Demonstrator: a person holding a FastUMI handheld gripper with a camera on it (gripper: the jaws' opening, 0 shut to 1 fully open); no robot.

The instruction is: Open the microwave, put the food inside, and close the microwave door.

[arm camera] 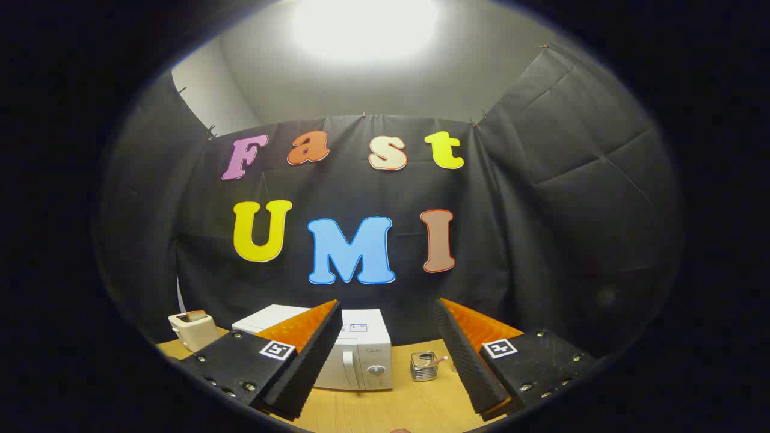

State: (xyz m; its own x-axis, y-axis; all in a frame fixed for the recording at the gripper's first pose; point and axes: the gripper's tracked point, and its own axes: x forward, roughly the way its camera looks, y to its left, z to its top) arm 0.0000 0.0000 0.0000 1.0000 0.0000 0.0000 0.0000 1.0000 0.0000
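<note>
A white microwave [361,355] stands on the wooden table [385,409], well beyond my fingers, its door shut and its handle and dial facing me. My left finger [301,361] covers the microwave's left part. My gripper [388,361] is open and held above the table with nothing between its fingers. A small metal cup [423,366] with a stick-like item in it sits right of the microwave, just inside my right finger [469,361].
A cream toaster [192,329] with a slice in its slot stands on the table left of the microwave. The booth's black cloth wall hangs close behind the appliances. A bright lamp shines overhead.
</note>
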